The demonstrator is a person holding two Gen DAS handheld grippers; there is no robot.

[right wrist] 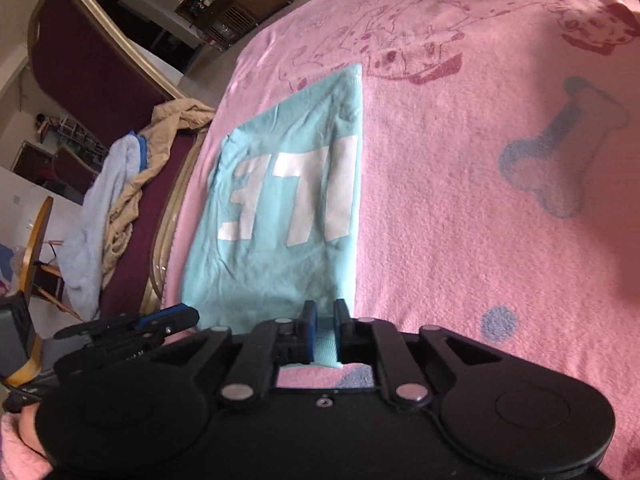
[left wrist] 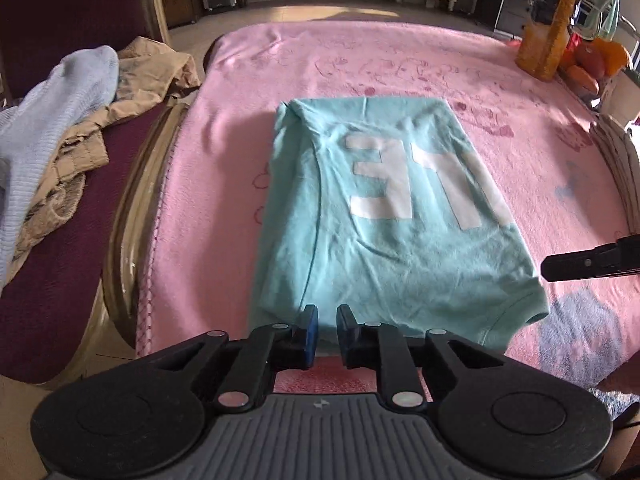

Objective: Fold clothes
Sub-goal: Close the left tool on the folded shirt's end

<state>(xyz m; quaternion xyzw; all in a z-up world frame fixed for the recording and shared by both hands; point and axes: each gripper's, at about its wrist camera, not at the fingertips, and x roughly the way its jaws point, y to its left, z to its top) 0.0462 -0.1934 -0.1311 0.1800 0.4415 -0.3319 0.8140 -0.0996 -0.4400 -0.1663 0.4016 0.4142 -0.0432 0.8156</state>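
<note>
A teal shirt (left wrist: 380, 200) with white letters lies folded flat on the pink blanket (left wrist: 208, 184). My left gripper (left wrist: 328, 318) sits at the left part of the shirt's near edge, its blue pads a narrow gap apart, with teal cloth showing in the gap. The right wrist view shows the same shirt (right wrist: 280, 260), with my right gripper (right wrist: 325, 312) at its near right corner. Its jaws are also slightly apart, and the hem shows between them. No pad visibly presses the cloth. Each gripper appears in the other's view: the right gripper (left wrist: 546, 268) and the left gripper (right wrist: 194, 317).
A maroon chair (left wrist: 60, 272) at the table's left side holds a pale blue garment (left wrist: 60, 120) and a beige one (left wrist: 156, 80). An orange bottle (left wrist: 548, 20) and fruit (left wrist: 600, 60) stand at the far right corner. The table's rim (left wrist: 128, 240) curves along the blanket's left edge.
</note>
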